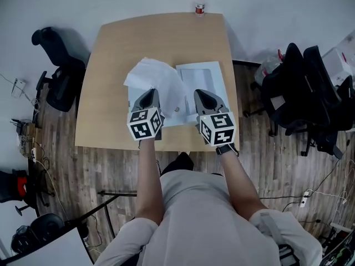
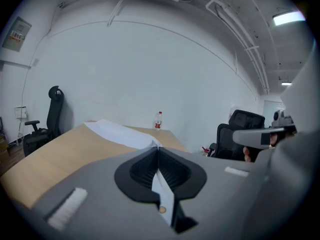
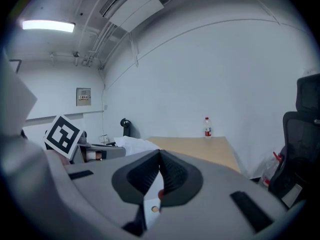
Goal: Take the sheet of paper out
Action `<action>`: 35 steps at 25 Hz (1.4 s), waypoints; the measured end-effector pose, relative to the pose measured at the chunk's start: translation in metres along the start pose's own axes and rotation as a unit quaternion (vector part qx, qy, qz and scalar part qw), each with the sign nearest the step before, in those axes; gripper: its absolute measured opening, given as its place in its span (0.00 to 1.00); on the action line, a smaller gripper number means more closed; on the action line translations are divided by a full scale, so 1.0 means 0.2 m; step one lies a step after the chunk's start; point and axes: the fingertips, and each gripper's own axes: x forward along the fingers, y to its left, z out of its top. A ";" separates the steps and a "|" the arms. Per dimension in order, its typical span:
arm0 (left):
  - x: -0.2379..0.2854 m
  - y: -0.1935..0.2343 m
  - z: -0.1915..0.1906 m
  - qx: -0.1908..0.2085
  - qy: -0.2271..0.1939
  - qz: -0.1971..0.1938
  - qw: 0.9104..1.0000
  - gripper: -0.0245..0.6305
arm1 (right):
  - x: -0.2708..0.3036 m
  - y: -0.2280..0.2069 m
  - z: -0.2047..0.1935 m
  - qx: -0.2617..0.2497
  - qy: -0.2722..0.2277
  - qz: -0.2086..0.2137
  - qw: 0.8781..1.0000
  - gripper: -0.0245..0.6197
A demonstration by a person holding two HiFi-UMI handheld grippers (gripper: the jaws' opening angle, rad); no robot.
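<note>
A creased white sheet of paper (image 1: 154, 77) hangs lifted over the wooden table (image 1: 111, 60). My left gripper (image 1: 148, 97) is shut on its near edge. In the left gripper view the sheet (image 2: 118, 132) runs away from the closed jaw tips of the left gripper (image 2: 158, 148). A clear plastic sleeve (image 1: 201, 77) lies to the right of the sheet. My right gripper (image 1: 206, 97) is over its near part with jaws shut, seemingly on the sleeve's edge. In the right gripper view the right gripper (image 3: 160, 155) is closed, and the sheet (image 3: 134, 144) shows at the left.
A water bottle (image 1: 199, 3) stands at the table's far edge and also shows as the bottle (image 3: 207, 127). Black office chairs stand at the left (image 1: 58, 65) and at the right (image 1: 302, 87). Cables and gear lie on the wood floor (image 1: 33, 165).
</note>
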 end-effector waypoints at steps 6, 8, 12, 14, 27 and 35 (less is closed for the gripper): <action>-0.15 -0.17 0.17 0.014 -0.040 0.005 0.999 0.06 | -0.17 -0.02 0.11 -0.007 -0.033 0.000 0.999 0.05; -0.21 -0.23 0.21 0.022 -0.055 0.006 0.998 0.06 | -0.23 -0.04 0.15 -0.009 -0.043 -0.006 0.999 0.06; -0.32 -0.35 0.29 0.040 -0.081 0.007 0.996 0.06 | -0.36 -0.07 0.23 -0.017 -0.065 -0.013 0.998 0.06; -0.37 -0.41 0.31 0.047 -0.091 0.008 0.995 0.06 | -0.41 -0.08 0.27 -0.023 -0.074 -0.014 0.997 0.05; -0.67 -0.65 0.39 0.074 -0.148 0.010 0.986 0.06 | -0.70 0.04 0.40 -0.062 -0.115 -0.013 0.991 0.06; -0.85 -0.69 0.47 0.103 -0.195 0.033 0.975 0.06 | -0.81 0.11 0.41 -0.063 -0.129 -0.014 0.989 0.05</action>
